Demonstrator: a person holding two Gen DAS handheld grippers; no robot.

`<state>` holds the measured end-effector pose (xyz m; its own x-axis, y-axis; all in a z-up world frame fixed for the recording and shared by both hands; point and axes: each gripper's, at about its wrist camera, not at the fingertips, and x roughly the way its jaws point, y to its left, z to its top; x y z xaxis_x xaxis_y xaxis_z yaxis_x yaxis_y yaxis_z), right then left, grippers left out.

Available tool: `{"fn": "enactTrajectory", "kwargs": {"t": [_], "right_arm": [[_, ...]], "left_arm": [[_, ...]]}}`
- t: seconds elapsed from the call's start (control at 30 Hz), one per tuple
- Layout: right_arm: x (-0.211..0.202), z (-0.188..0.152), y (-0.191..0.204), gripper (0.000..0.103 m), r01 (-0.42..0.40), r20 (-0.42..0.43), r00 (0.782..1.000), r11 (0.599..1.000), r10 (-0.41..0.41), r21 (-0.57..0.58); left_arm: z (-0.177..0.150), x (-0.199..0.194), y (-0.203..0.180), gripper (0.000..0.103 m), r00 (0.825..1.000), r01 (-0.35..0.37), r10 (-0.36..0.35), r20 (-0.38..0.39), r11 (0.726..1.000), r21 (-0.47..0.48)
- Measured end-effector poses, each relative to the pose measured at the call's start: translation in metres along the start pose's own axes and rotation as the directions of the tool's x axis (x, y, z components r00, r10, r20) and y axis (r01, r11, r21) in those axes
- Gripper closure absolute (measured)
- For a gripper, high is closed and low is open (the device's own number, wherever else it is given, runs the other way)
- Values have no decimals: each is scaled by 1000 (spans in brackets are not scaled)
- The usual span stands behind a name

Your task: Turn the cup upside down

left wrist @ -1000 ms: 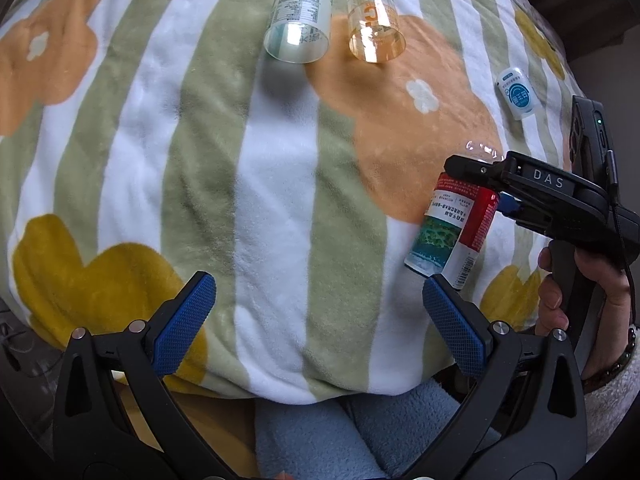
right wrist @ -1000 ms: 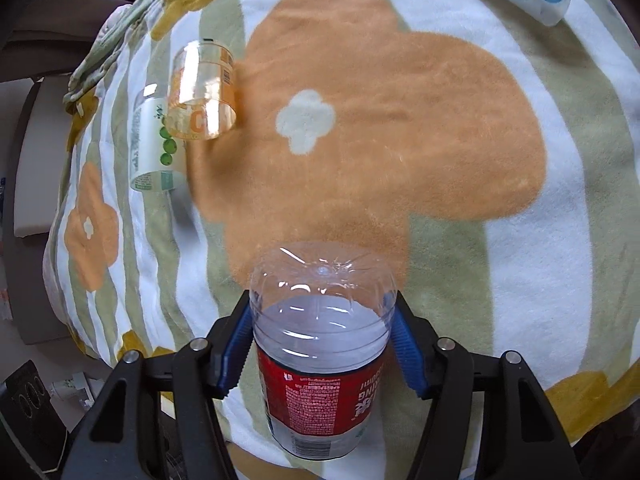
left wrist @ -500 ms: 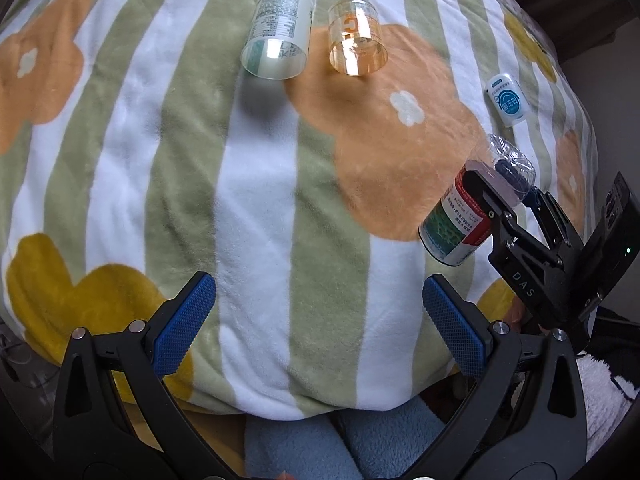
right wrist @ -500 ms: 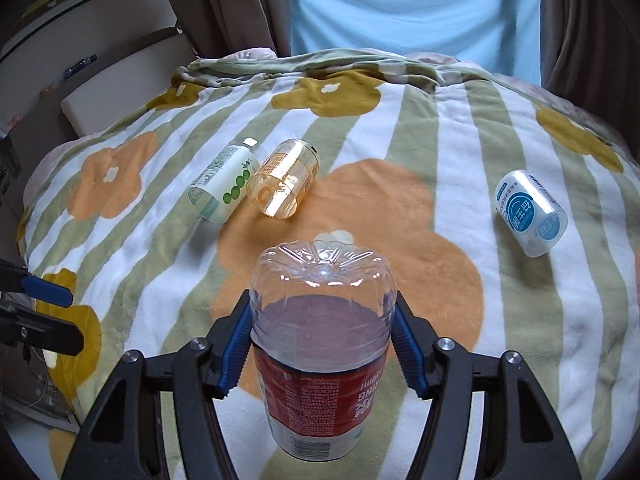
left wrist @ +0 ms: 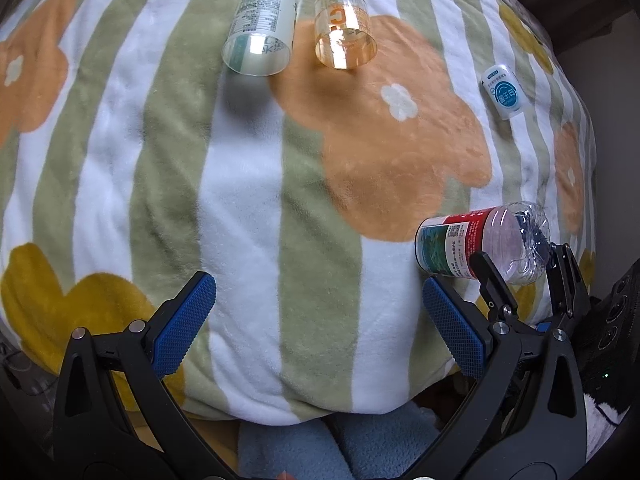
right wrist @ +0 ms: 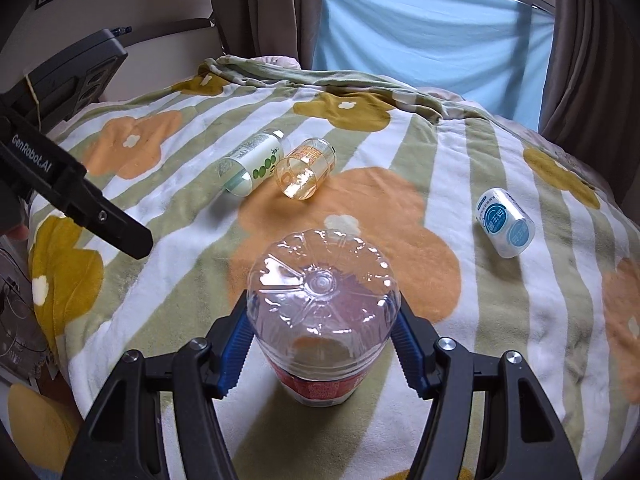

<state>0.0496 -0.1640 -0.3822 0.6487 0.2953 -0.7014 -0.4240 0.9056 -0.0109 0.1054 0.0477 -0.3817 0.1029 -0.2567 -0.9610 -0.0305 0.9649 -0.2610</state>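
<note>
A clear cup with a red label (right wrist: 324,312) hangs base-up, mouth toward the blanket, between the blue pads of my right gripper (right wrist: 322,344), which is shut on it. From the left wrist view the same cup (left wrist: 480,240) shows at the right near the bed's front edge, held by the right gripper (left wrist: 524,266). Whether its rim touches the blanket I cannot tell. My left gripper (left wrist: 316,312) stands open over the front edge with nothing between its fingers; one of its fingers (right wrist: 120,232) shows at the left of the right wrist view.
On the striped flower blanket (left wrist: 240,200) three other cups lie on their sides: a white one with a green label (left wrist: 260,28), an orange-tinted one (left wrist: 344,32) beside it, and a blue-labelled one (left wrist: 504,92) far right. Curtains and a window stand behind the bed.
The right gripper has rotated with the red-labelled cup, from pointing down at the blanket to looking across the bed, so the cup's base now faces up. The left gripper stayed open.
</note>
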Motion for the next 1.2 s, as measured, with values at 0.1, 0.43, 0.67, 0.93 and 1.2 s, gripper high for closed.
{"fn": "enactTrajectory", "kwargs": {"t": [0.1,0.43,0.67,0.93,1.2], "right_arm": [[1,-2,5,33,3,2,1000,1000,-3,-19],[-1,-1,0,18,13,8,1000,999,-13,36],[-42,29,-7,0,72,22,997,996,-74,52],[-132,98,-29,0,165,54,984,979,-173,120],[-224,160,-50,0,257,100,953,937,-287,239]], "left_arm": [[1,-1,0,0,1000,3,-3,6,1000,1],[2,-15,9,0,999,-13,14,43,1000,-7],[4,-60,5,0,991,-40,38,128,999,13],[-2,-160,-28,0,938,-71,42,344,995,73],[-21,-273,-69,0,791,-139,34,611,982,125]]}}
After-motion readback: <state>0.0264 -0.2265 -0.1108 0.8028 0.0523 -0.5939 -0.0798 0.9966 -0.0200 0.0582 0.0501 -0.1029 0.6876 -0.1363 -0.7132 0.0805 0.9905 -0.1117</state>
